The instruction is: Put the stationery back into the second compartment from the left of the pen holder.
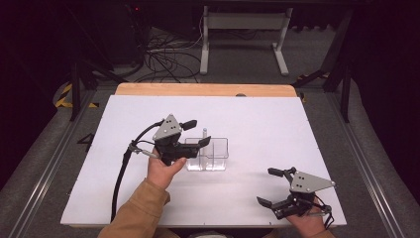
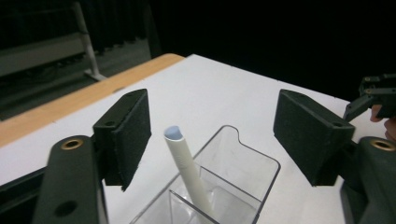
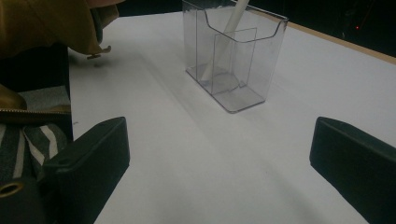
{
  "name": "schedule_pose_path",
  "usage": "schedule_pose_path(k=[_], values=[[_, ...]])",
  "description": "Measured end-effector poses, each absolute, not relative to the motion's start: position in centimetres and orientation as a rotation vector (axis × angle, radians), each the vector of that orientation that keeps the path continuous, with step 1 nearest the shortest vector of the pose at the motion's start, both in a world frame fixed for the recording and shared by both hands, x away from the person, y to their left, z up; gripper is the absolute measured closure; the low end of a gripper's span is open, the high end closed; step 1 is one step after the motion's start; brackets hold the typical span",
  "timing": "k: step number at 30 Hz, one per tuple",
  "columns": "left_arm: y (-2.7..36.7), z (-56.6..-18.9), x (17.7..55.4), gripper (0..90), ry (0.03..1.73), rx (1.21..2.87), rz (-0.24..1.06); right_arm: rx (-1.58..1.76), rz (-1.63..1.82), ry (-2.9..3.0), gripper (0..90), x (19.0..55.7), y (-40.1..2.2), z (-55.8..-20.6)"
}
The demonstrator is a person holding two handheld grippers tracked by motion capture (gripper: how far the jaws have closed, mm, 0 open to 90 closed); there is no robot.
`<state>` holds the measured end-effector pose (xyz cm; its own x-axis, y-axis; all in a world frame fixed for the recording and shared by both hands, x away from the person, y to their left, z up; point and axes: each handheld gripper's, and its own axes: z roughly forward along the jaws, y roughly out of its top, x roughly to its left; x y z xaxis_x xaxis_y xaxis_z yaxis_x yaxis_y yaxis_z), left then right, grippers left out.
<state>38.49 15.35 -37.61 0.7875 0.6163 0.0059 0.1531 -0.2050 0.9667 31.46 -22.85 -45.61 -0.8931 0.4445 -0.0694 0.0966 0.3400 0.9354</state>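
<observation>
A clear plastic holder (image 1: 208, 153) with compartments stands in the middle of the white table. A white pen (image 2: 189, 171) leans in its left compartment, its tip up; the pen (image 3: 224, 39) also shows through the holder (image 3: 233, 56) in the right gripper view. My left gripper (image 1: 195, 133) hovers open just above the holder's left end, its jaws wide on either side of the pen top without touching it. Near the table's front right corner my right gripper (image 1: 270, 187) is open and holds nothing.
The white table top (image 1: 257, 119) has a wooden strip (image 1: 205, 89) along its far edge. Beyond it are a white desk frame (image 1: 245, 34) and cables on the floor. A tan sleeve (image 1: 141, 210) reaches in from the front.
</observation>
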Motion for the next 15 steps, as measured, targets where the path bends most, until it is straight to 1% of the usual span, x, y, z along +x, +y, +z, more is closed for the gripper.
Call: schedule_pose_path(k=[15], values=[[16.5,-35.8,37.1,20.8,0.587,1.742,0.491,0.477,1.573,2.295,5.3,31.6,-22.7,-45.6]])
